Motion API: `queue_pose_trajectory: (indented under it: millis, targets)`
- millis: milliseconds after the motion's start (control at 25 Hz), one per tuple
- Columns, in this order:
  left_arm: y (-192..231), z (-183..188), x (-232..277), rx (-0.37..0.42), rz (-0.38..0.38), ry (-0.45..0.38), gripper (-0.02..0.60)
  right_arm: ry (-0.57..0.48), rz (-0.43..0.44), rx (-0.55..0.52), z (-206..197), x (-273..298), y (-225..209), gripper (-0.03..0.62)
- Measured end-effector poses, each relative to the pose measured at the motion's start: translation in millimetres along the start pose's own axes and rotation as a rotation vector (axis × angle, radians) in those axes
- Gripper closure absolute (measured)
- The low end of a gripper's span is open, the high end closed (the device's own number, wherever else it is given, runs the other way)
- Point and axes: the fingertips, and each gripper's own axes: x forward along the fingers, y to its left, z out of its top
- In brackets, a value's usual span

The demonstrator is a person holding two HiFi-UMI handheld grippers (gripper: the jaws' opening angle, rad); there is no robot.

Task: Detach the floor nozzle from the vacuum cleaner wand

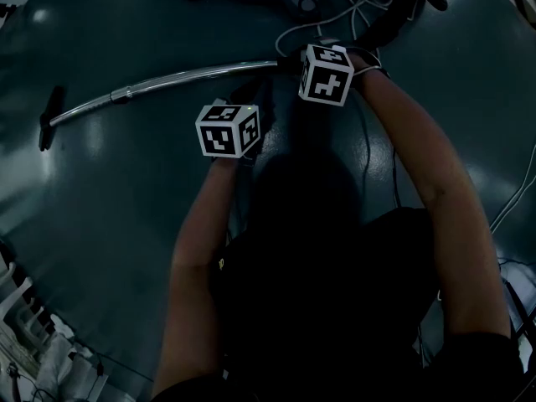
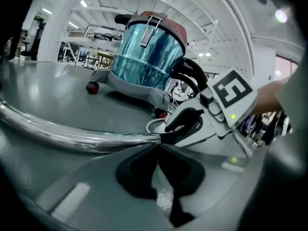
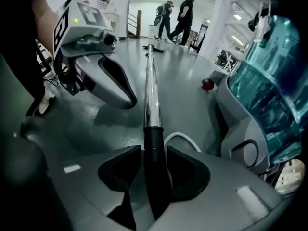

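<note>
The chrome wand [image 1: 184, 78] lies across the dark floor, with the black floor nozzle [image 1: 48, 120] on its far left end. Seen from the right gripper view, the wand [image 3: 152, 90] runs straight away from me to the small, distant nozzle [image 3: 154, 48]. My right gripper [image 3: 155, 150] is open, and the wand's black cuff [image 3: 153, 138] lies between its fingers. My left gripper [image 2: 158, 147] is shut on nothing, its tips close under the wand [image 2: 72, 131] beside the right gripper [image 2: 192, 124]. Both marker cubes [image 1: 228, 129] [image 1: 325, 74] show in the head view.
The vacuum's blue canister [image 2: 149, 57] on red-wheeled feet stands just behind the wand's near end, also visible at the right of the right gripper view [image 3: 269, 81]. A white cable [image 3: 185, 138] loops on the floor by the cuff. Two people [image 3: 185, 13] walk far off.
</note>
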Motion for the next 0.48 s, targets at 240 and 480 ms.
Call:
queue_pose_trajectory:
  millis: [240,480]
  targets:
    - [-1.0,-0.4,1.0,-0.007,-0.01,-0.004,0.571,0.1,0.022,-0.048,-7.4,11.8,2.8,0.414]
    - [-3.3,-3.2,-2.4,0.021,-0.019,0.019,0.569,0.17,0.047,-0.071,-14.4,19.2,3.1,0.412]
